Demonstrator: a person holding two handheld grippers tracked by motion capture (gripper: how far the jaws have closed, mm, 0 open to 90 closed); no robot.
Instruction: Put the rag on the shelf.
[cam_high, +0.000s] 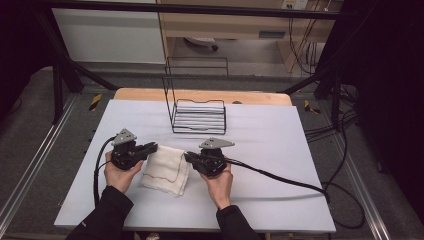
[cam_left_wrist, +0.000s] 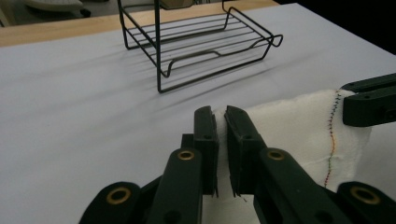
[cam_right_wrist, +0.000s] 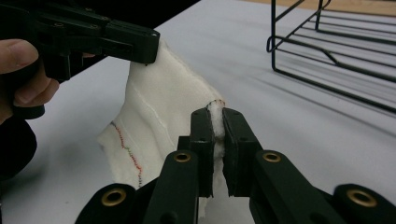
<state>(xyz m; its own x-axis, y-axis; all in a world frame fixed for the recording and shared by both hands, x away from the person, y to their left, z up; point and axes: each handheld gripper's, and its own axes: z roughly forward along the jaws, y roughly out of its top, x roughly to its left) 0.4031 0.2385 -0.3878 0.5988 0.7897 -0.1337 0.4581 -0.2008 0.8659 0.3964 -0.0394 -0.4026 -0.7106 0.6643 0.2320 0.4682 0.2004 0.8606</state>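
A white cloth with a coloured stitched line lies folded on the light table sheet near the front middle. My left gripper pinches the cloth's upper left corner, and in the left gripper view the white cloth sits between the nearly closed jaws of my left gripper. My right gripper pinches the upper right corner; in the right gripper view a tuft of cloth is clamped in my right gripper. The held edge is lifted slightly.
A black wire rack with a tall back frame stands at the table's far middle, just beyond the cloth. Cables trail from the grippers across the right side. A wooden edge runs along the back.
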